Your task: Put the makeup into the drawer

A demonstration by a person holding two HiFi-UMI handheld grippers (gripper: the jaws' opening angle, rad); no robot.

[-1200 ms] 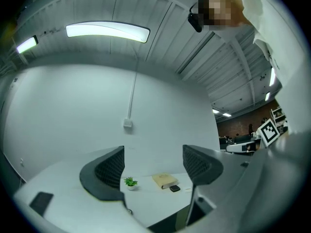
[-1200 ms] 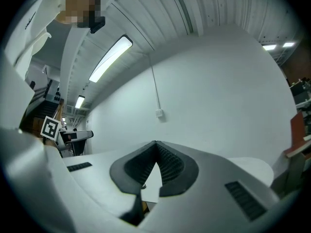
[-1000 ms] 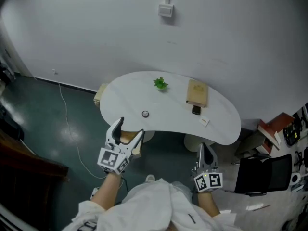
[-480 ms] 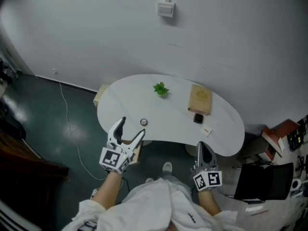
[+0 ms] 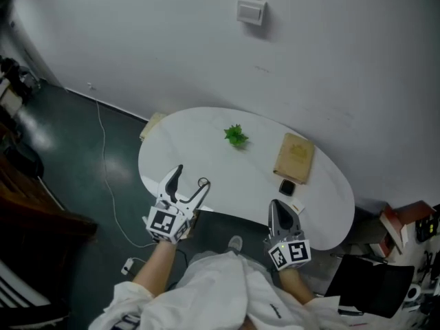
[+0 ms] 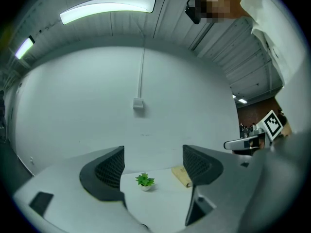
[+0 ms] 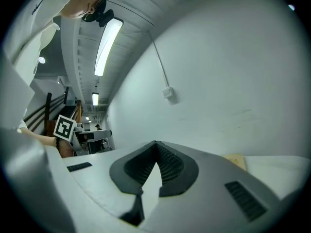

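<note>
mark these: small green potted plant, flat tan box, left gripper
small green potted plant [image 5: 236, 135], head view, on its leaves
flat tan box [image 5: 295, 158], head view, top face
left gripper [image 5: 192, 176], head view, midway between its fingertips

Bare tabletop [image 5: 180, 148] lies open ahead of your left gripper [image 5: 192, 178], with only the small plant [image 5: 236, 135] standing mid-table. Ahead of your right gripper [image 5: 278, 205], the tan box [image 5: 296, 158] and a dark item [image 5: 287, 188] just beside it block your way.

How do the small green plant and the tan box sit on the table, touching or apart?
Apart. The head view shows a stretch of bare white table between the small green plant and the tan box.
</note>
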